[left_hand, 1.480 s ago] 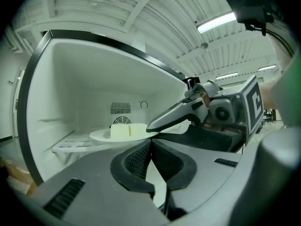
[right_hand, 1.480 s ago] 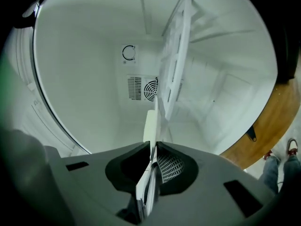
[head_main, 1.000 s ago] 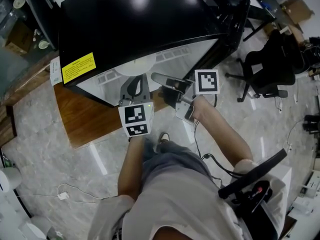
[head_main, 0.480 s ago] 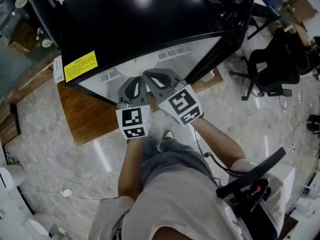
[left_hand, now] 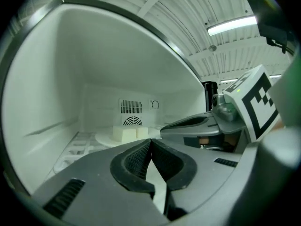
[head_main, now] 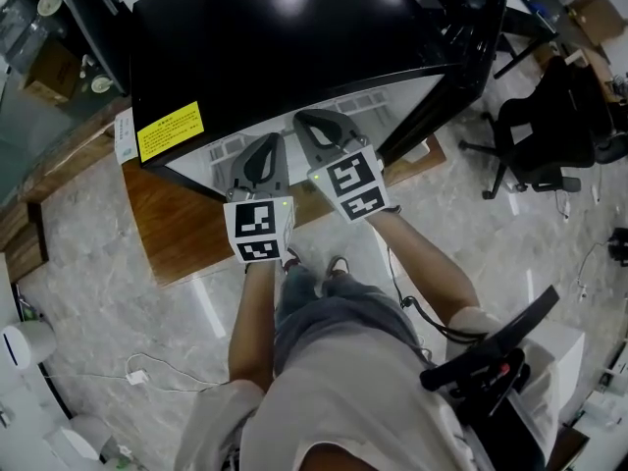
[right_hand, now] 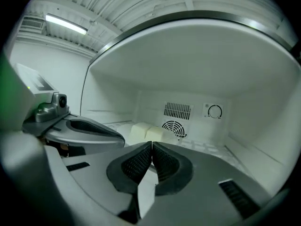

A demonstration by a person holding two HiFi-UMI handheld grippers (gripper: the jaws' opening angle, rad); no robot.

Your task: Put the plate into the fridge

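A white plate [left_hand: 104, 137] carrying pale white blocks [left_hand: 126, 132] rests on the floor of the fridge [head_main: 294, 37], near the back wall below the round vent. In the right gripper view only the blocks [right_hand: 145, 133] show, above my jaws. Both grippers sit side by side at the fridge's open front and point inward. My left gripper [left_hand: 150, 141] is shut with nothing between its pads. My right gripper [right_hand: 152, 144] is also shut and empty. In the head view the left gripper [head_main: 265, 145] is just left of the right gripper [head_main: 312, 121].
The fridge door [head_main: 461, 47] stands open to the right. The fridge sits on a wooden platform [head_main: 177, 224] on a marble floor. A black office chair [head_main: 554, 116] is further right. A thermostat dial [right_hand: 215, 111] is on the back wall.
The right gripper has swung from the right to beside the left one at the fridge opening, and its jaws have closed. The left gripper has barely moved.
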